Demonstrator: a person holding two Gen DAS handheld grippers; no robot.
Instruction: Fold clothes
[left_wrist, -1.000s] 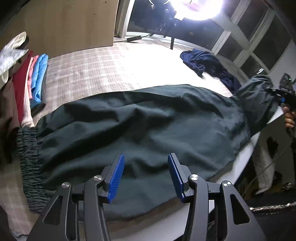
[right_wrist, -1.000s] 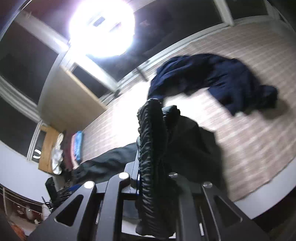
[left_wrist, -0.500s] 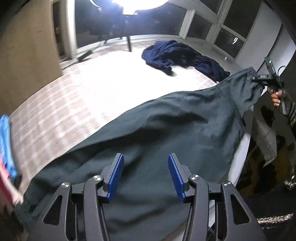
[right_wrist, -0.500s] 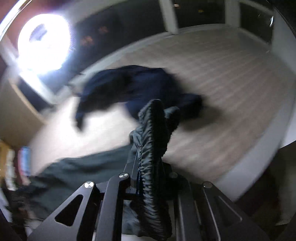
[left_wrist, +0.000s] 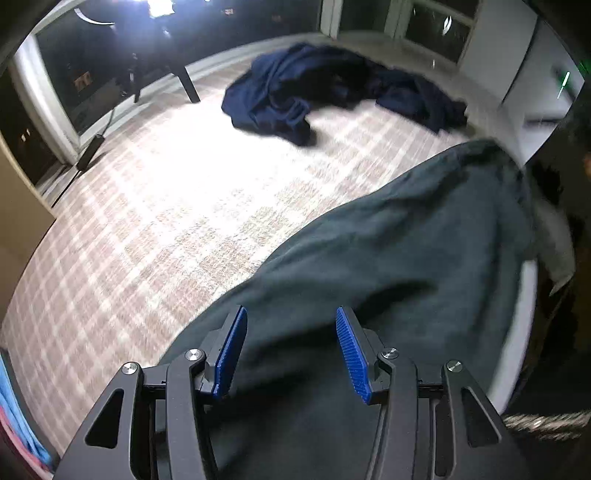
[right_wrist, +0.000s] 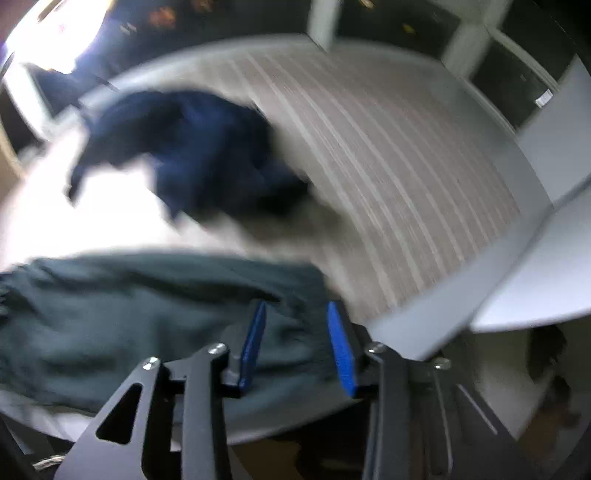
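Observation:
A dark green garment (left_wrist: 388, 266) lies spread along the near edge of the bed; it also shows in the right wrist view (right_wrist: 129, 314). My left gripper (left_wrist: 290, 325) is open and empty, hovering just above the cloth. My right gripper (right_wrist: 297, 325) is open and empty over the garment's end by the bed edge. The right wrist view is blurred by motion.
A crumpled navy garment (left_wrist: 325, 96) lies at the far side of the plaid bed cover (left_wrist: 166, 206), also in the right wrist view (right_wrist: 192, 155). Folded blue and pink clothes (left_wrist: 18, 424) sit at the lower left. A lamp stand (left_wrist: 184, 77) stands beyond the bed.
My right gripper has opened and let go of the green garment's ribbed edge, which now lies on the bed. My left gripper has swung right along the garment, still open.

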